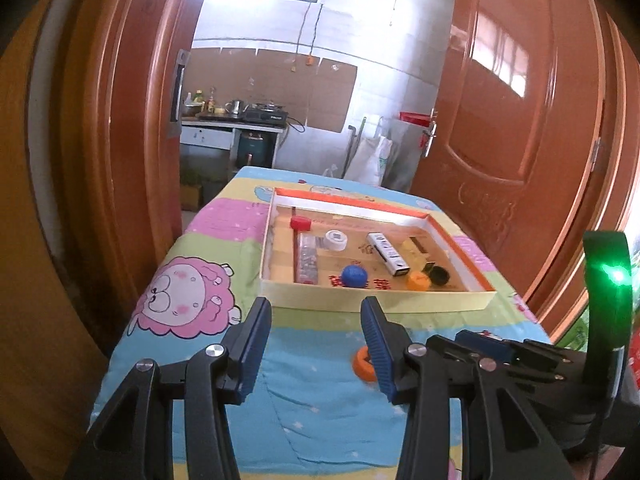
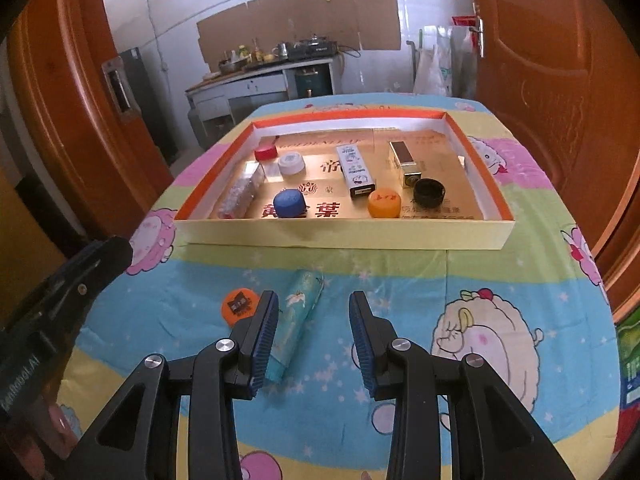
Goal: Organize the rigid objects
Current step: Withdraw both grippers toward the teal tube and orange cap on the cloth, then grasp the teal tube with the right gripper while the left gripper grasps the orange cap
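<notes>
A shallow cardboard tray [image 2: 340, 232] with an orange rim sits on the cartoon-print cloth. Inside it are a blue cap [image 2: 289, 203], an orange cap [image 2: 384, 204], a black cap [image 2: 429, 192], a white cap [image 2: 291, 164], a red cap [image 2: 266, 153], a white box [image 2: 355, 170], a gold box [image 2: 404, 162] and a clear plastic case [image 2: 240, 194]. In front of the tray lie a teal tube [image 2: 300, 312] and an orange cap with a dark label [image 2: 239, 305]. My right gripper [image 2: 314, 296] hovers open over the tube, which runs beside its left finger. My left gripper [image 1: 315, 304] is open and empty, with the labelled orange cap [image 1: 362, 364] just behind its right finger.
The table [image 2: 520, 280] stands in a doorway between two brown doors [image 2: 540, 60]. A kitchen counter [image 2: 260, 80] is beyond it. The tray [image 1: 372, 300] takes up the far half of the cloth. The two grippers are close side by side over the near half.
</notes>
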`<move>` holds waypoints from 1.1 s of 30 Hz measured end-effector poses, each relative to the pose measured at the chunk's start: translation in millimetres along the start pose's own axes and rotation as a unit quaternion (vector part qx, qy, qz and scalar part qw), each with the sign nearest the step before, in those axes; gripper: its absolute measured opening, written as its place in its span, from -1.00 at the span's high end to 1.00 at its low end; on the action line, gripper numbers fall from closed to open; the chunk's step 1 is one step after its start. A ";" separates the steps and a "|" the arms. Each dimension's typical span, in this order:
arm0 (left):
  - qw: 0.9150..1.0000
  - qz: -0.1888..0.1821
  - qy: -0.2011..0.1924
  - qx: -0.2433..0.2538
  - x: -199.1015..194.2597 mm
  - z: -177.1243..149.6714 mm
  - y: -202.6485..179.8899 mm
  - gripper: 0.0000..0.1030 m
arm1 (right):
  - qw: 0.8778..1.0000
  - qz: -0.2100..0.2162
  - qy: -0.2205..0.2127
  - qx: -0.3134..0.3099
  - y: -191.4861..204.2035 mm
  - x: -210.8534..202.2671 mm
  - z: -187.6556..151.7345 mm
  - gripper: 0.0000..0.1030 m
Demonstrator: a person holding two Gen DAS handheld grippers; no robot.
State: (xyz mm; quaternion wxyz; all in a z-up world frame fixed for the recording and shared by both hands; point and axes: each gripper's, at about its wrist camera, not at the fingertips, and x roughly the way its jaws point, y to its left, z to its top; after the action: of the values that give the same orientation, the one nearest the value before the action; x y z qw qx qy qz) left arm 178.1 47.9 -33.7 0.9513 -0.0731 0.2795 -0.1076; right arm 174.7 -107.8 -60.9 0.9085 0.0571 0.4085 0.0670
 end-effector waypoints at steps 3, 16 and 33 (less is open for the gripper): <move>1.000 0.015 -0.009 0.009 1.3 -3.9 0.6 0.10 | 1.000 -0.002 0.007 -0.002 4.6 7.4 0.3 0.27; 1.000 0.010 -0.001 0.019 4.4 -11.7 -0.5 0.10 | 0.999 -0.038 0.030 -0.016 19.9 32.8 -3.4 0.27; 0.997 0.003 0.051 0.059 21.2 -13.2 -17.4 0.10 | 0.997 -0.073 0.023 -0.014 5.4 25.8 -18.9 0.57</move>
State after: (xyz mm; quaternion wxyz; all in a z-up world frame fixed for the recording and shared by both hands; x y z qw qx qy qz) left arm 185.4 24.9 -52.1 0.9387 -0.0108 0.3211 -0.1250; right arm 177.1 -97.2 -91.5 0.9019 0.0128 0.4318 0.0077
